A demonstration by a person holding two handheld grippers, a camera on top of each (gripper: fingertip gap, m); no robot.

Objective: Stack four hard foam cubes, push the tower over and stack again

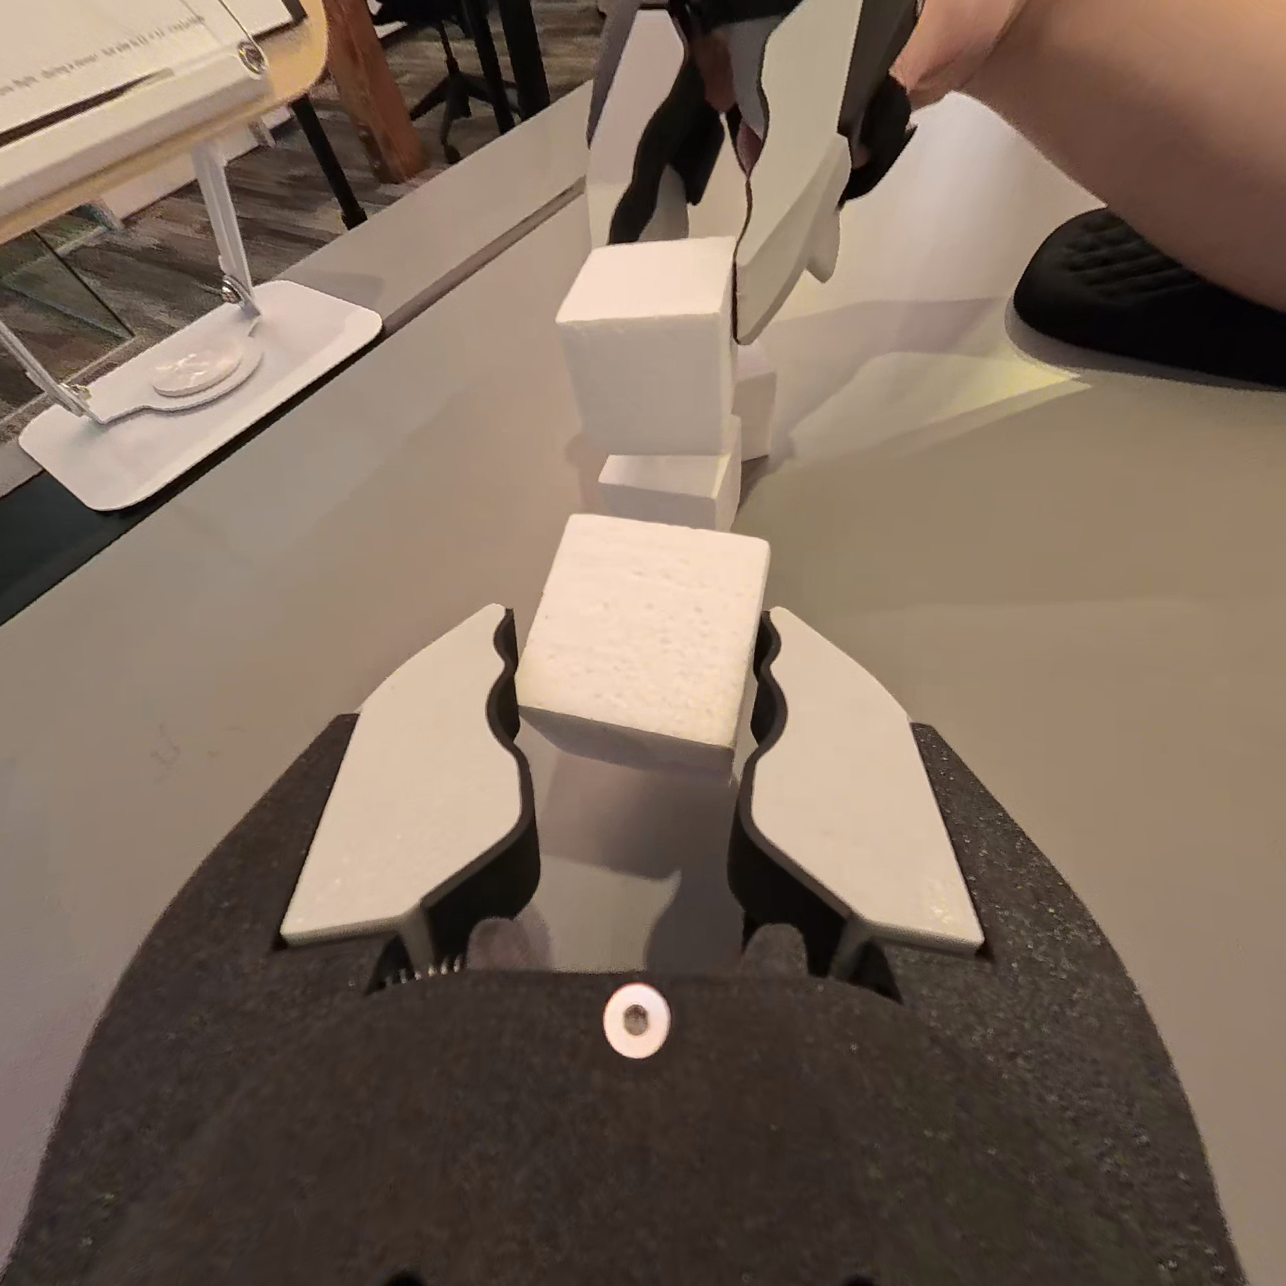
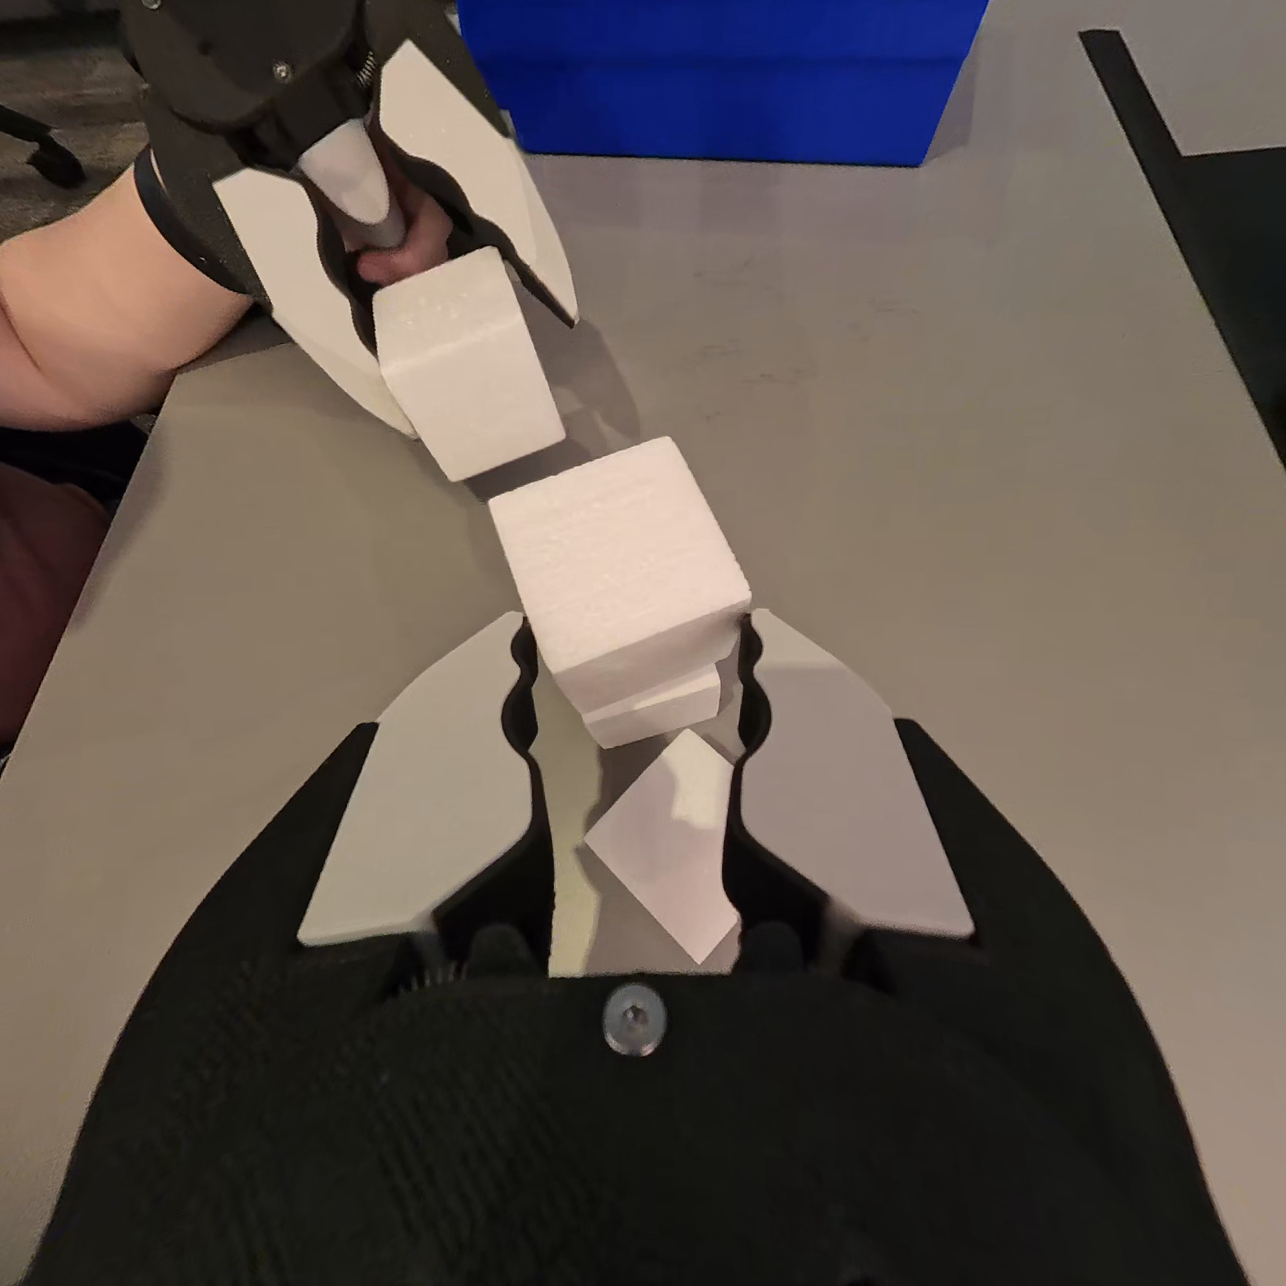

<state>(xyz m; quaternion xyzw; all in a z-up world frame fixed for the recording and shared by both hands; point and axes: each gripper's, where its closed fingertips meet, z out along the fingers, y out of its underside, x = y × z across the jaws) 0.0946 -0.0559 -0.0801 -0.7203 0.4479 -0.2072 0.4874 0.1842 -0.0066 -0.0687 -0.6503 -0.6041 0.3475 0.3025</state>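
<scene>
Left tongs (image 1: 637,661): mine, clamped on a white foam cube (image 1: 640,654); both pads press its sides and I hold it clear of the desk (image 1: 278,626).
Right tongs (image 2: 637,668): mine, jaws apart around the stack, one on each side; I cannot tell whether either pad touches a cube.
Held cube: sits between my left fingertips, just short of the stack ahead, and lower than the stack's top cube; in the right wrist view it shows at the far side (image 2: 466,376), tilted, in the left tongs (image 2: 480,334).
Stack: straight ahead of my left tongs, right between my right tongs; three cubes, each a little askew from the one under it.
Top cube (image 2: 612,557): highest of the stack, its near lower edge level with my right fingertips; from the left view (image 1: 647,341) the right tongs (image 1: 668,243) come down at its top.
Middle cube (image 1: 668,487): under the top one, mostly hidden.
Bottom cube (image 2: 668,835): on the desk, turned cornerwise between my right jaws.
Blue bin (image 2: 724,76): beyond the stack, far from my right tongs, on the desk.
White stand (image 1: 202,397): well to the left of my left tongs, at the desk's edge.
Forearm (image 1: 1148,139): mine, upper right of the left view, above a black pad (image 1: 1148,299).
</scene>
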